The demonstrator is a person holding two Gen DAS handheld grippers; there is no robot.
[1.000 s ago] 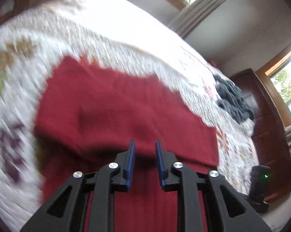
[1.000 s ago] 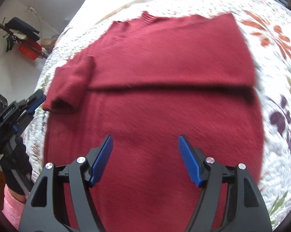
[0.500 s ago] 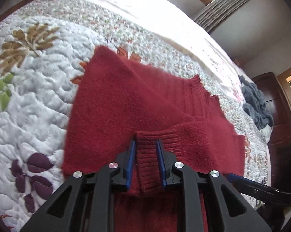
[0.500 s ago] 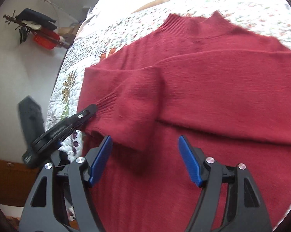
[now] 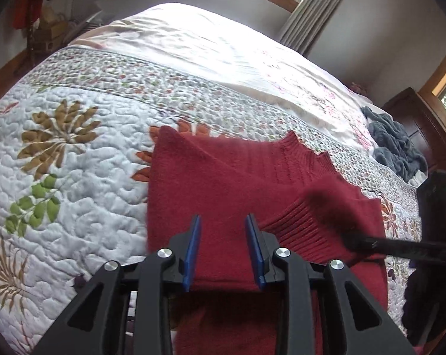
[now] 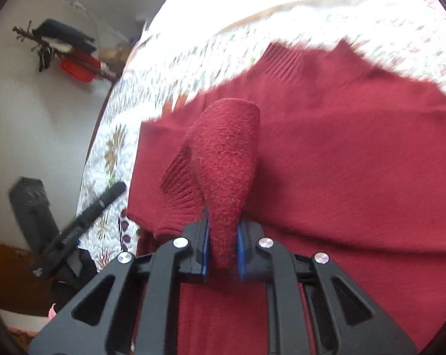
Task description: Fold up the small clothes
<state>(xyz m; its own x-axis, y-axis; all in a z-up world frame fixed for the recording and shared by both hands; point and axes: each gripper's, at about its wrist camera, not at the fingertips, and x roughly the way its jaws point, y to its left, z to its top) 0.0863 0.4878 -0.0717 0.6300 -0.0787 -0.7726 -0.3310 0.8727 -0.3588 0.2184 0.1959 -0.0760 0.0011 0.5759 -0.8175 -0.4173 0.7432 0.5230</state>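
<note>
A dark red knit sweater (image 5: 223, 183) lies flat on the bed, collar toward the far side. My right gripper (image 6: 223, 236) is shut on its folded-over sleeve (image 6: 225, 153), which stands up from the body of the sweater (image 6: 341, 177) with the ribbed cuff hanging to the left. In the left wrist view the same sleeve (image 5: 320, 216) is raised at the right, pinched by the right gripper's black fingers (image 5: 385, 244). My left gripper (image 5: 223, 236) hovers over the sweater's left part, open with nothing between its blue pads. It shows as a blurred black shape (image 6: 89, 216) in the right wrist view.
A white quilt (image 5: 75, 162) with leaf and flower prints covers the bed. A heap of grey-blue clothes (image 5: 394, 145) lies at the far right edge, beside dark wooden furniture (image 5: 415, 112). A black device with a green light (image 5: 439, 201) stands at the right.
My left gripper let go of the sleeve cuff and its jaws widened. My right gripper went from wide open to shut on the sleeve and lifted it off the sweater.
</note>
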